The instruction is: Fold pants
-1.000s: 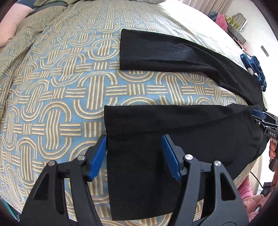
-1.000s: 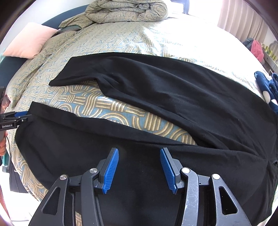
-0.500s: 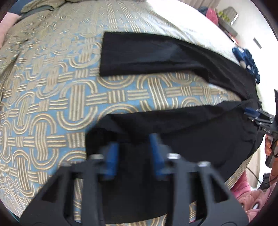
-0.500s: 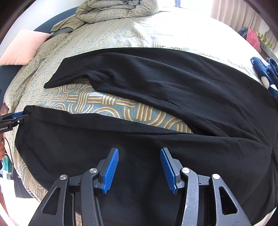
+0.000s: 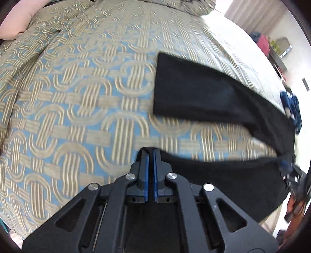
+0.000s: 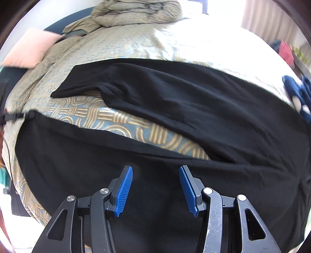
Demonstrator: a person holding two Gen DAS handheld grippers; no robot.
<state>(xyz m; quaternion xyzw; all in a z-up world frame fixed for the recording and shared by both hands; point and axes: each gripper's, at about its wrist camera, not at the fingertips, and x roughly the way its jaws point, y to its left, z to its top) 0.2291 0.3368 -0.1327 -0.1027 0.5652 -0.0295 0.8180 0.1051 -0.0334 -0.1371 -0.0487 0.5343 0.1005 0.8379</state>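
Observation:
Black pants (image 6: 194,105) lie spread on a patterned blue-and-gold bedspread (image 5: 68,116), the two legs apart in a V. My left gripper (image 5: 150,153) is shut on the hem corner of the near leg (image 5: 223,175), which is lifted off the bed. The far leg (image 5: 204,93) lies flat beyond it. My right gripper (image 6: 156,171) is open, its blue pads above the near leg's upper part (image 6: 97,159), touching nothing I can tell. In the right wrist view the left gripper (image 6: 13,116) shows at the far left, holding the hem.
A bunched duvet (image 6: 136,11) and a pink pillow (image 6: 25,56) lie at the head of the bed. A blue and white item (image 6: 297,93) lies at the right edge. Curtains (image 6: 272,21) and room clutter (image 5: 264,40) stand beyond.
My left gripper closed from wide open onto the near leg's hem corner and raised it. The right gripper stayed open and shifted slightly over the pants.

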